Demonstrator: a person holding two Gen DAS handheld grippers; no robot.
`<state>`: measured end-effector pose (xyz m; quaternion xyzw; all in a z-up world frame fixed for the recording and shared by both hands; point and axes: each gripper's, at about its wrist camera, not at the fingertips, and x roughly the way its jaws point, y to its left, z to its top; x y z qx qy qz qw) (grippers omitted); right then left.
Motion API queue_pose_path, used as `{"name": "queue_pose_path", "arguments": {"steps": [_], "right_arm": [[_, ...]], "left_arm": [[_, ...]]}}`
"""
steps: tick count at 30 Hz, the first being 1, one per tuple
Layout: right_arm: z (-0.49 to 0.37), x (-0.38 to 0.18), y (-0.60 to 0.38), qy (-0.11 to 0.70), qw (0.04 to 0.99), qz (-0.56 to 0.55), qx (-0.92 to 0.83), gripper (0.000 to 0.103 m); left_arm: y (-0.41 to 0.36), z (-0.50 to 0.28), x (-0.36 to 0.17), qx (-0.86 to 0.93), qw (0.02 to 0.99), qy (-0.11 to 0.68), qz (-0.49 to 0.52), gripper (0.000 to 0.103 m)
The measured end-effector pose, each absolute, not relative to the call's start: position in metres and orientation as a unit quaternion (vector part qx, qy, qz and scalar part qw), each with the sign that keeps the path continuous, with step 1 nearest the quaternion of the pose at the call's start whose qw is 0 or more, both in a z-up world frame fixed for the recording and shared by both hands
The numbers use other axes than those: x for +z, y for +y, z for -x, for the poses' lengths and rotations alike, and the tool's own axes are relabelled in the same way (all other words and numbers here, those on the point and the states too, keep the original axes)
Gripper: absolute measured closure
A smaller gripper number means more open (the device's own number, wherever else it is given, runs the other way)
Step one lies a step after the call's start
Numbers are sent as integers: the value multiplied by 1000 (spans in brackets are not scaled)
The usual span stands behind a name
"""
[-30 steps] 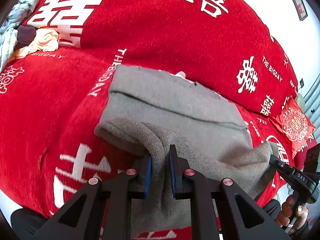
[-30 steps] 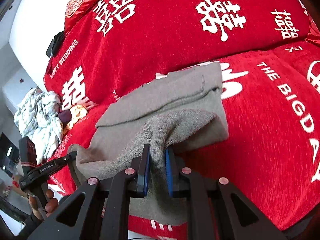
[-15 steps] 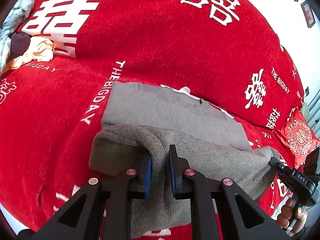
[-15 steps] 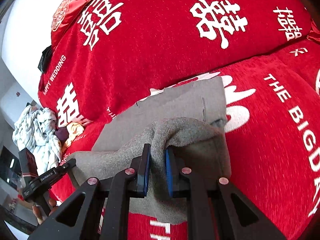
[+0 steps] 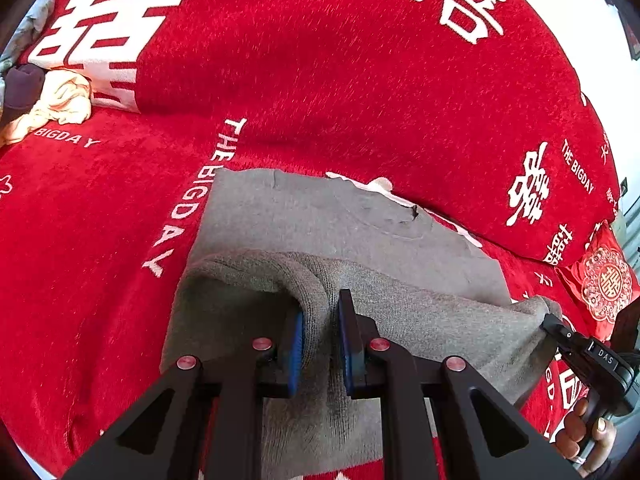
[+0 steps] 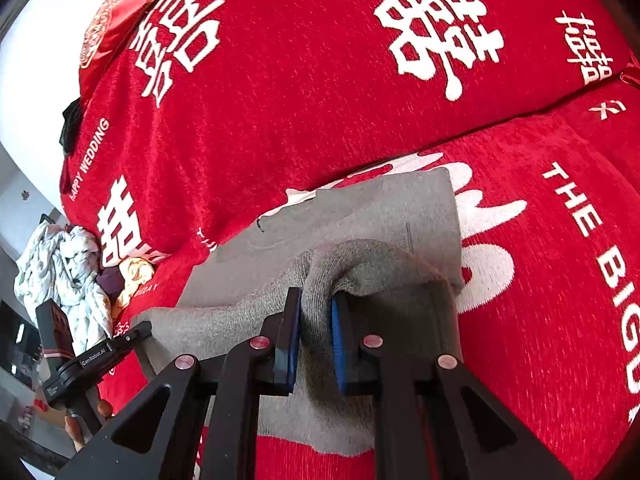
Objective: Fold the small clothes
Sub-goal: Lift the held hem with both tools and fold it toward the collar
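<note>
Item: grey sweater (image 5: 360, 232), centre frame on the red blanket (image 5: 320, 80). Your left hand-held gripper (image 5: 320, 332) and right hand-held gripper (image 6: 314, 332) each pinch its near edge. Risk: uneven pulls would skew your fold; loose knit may slip.

Both grippers are built of matte black angular arms with triangular cut-outs, and four round pink-red screw heads are seen across each. The left gripper (image 5: 320, 336) and the right gripper (image 6: 314, 338) are fitted with blue pads on the fingers (image 5: 297, 344). White lettering is printed on each body. Bare skin is shown on the right hand (image 5: 584, 432).
</note>
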<state>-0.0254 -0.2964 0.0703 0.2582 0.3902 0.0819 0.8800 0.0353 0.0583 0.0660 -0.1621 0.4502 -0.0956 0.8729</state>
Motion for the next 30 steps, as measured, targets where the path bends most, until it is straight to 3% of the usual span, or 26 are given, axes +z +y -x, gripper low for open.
{"name": "queue_pose_path", "arguments": {"steps": [30], "right_arm": [[-65, 27, -304, 432, 867, -243, 42, 88]], "left_arm": [[47, -118, 16, -75, 853, 497, 143, 86]]}}
